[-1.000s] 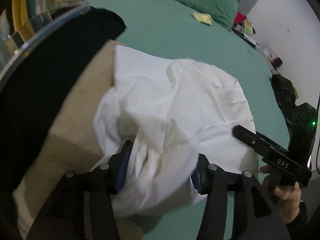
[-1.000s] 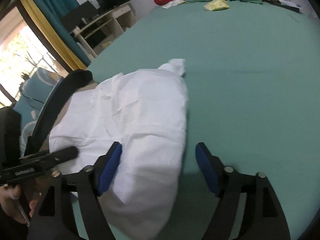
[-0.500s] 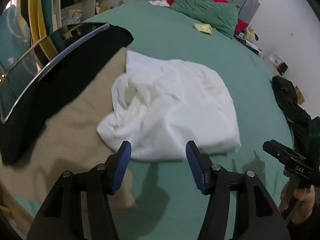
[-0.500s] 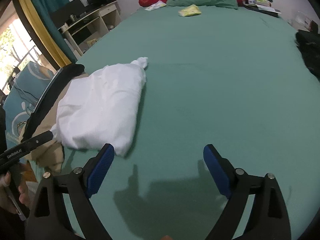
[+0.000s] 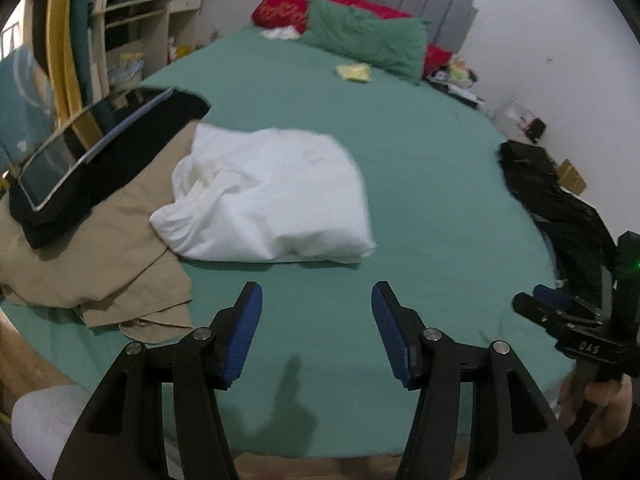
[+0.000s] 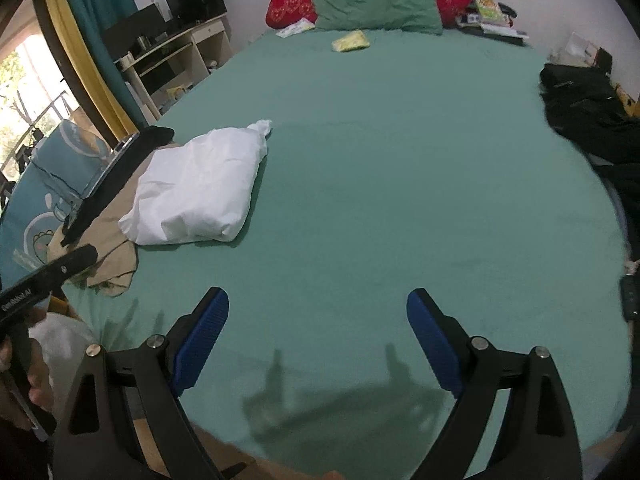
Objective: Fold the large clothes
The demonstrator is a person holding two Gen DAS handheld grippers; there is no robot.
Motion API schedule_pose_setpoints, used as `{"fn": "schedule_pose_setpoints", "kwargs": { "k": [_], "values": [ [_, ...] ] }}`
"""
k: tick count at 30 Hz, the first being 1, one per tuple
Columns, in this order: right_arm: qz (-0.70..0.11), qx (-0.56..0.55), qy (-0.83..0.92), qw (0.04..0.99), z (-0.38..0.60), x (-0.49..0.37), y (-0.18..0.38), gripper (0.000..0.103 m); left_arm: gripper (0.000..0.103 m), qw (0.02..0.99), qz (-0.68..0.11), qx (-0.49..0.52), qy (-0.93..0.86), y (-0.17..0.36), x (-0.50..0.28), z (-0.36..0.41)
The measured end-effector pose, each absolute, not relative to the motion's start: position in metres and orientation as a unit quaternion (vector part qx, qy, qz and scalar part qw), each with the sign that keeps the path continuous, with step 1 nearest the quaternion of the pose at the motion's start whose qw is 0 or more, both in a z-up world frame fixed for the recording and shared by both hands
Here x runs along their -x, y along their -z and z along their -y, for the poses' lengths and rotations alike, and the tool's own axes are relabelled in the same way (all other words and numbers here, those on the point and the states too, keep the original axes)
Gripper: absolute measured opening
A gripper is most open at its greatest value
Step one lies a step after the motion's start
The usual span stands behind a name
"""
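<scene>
A folded white garment [image 5: 272,196] lies on the green bed sheet [image 5: 420,168], its left edge resting on a tan garment [image 5: 100,248]. My left gripper [image 5: 316,300] hangs open above the bare sheet, short of the white bundle, with nothing between its blue pads. My right gripper [image 6: 318,300] stands wide open over bare sheet, well to the right of the white garment [image 6: 200,196]. In the left wrist view the right gripper [image 5: 560,312] shows at the right edge, held by a hand. The left gripper's finger [image 6: 60,268] shows at the left of the right wrist view.
A black garment with a shiny strip [image 5: 112,152] lies over the tan one [image 6: 116,252]. Dark clothes [image 6: 580,120] are heaped at the bed's right side. Green and red pillows [image 6: 372,0] and a yellow item [image 6: 352,42] sit at the head. A desk [image 6: 176,56] stands left.
Both grippers have let go of the white garment and pulled back and up from it. The garment now lies folded on the bed, farther away in both views.
</scene>
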State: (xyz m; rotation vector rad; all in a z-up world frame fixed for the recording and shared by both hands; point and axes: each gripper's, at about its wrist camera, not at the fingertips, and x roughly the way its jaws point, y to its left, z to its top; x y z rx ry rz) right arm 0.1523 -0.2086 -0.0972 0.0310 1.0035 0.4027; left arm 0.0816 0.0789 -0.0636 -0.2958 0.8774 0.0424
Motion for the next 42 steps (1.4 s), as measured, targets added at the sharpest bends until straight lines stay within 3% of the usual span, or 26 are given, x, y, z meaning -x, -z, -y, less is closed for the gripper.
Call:
{"fn": "schedule_pose_setpoints", "kwargs": {
  "k": [16,26,34,42],
  "values": [
    [-0.371,-0.006,-0.174,0.912,0.268,-0.101,-0.007,0.09,0.06,0.955,-0.294,0.045,0.014,-0.055,-0.042,0.035],
    [-0.292,0.006,-0.168,0.942,0.287,-0.08,-0.066,0.091,0.061,0.978,-0.205,0.01,0.019,-0.102,-0.029,0.074],
    [-0.229,0.017,-0.164,0.959,0.29,-0.079,-0.087,0.094,0.061,0.986,-0.166,-0.004,-0.015,-0.111,-0.027,0.081],
    [-0.242,0.019,-0.159,0.957,0.278,-0.101,-0.058,0.094,0.061,0.981,-0.194,0.021,-0.023,-0.085,-0.043,0.062]
  ]
}}
